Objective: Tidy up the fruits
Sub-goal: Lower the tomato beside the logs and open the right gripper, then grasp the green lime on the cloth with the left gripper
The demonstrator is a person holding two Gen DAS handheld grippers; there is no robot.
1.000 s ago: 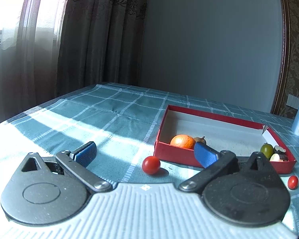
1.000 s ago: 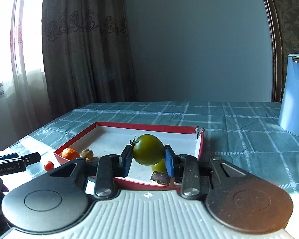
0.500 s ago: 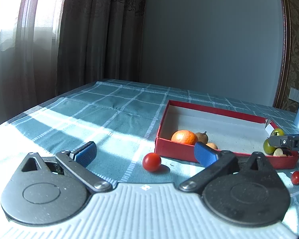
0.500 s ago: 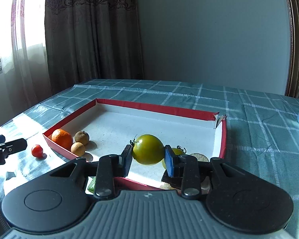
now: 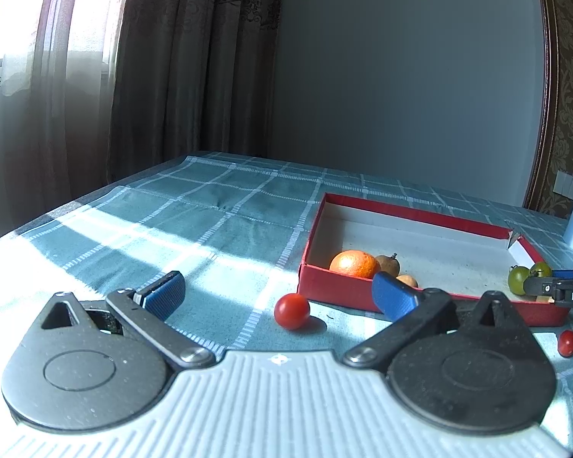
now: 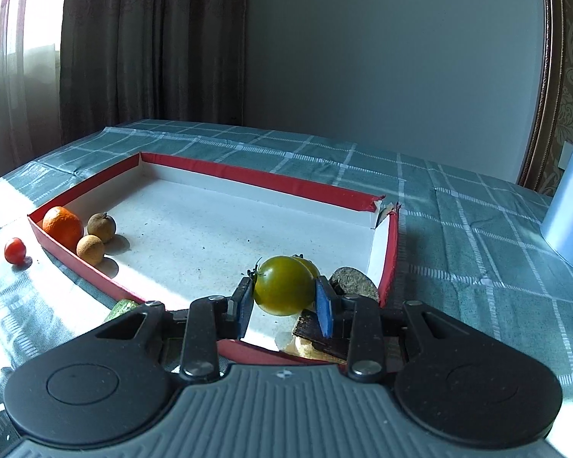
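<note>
My right gripper (image 6: 284, 303) pinches the green tomato (image 6: 282, 284) low over the red box's (image 6: 248, 175) near right corner, beside a second green fruit (image 6: 310, 265). My left gripper (image 5: 275, 292), spread wide, points at the red cherry tomato (image 5: 292, 305) on the cloth, nearer it.

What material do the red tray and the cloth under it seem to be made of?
The red tray looks like matte cardboard: thin walls, white inside, and one corner is torn open. The cloth looks like woven fabric, teal with white check lines; its weave shows, and it lies with soft creases.
</note>
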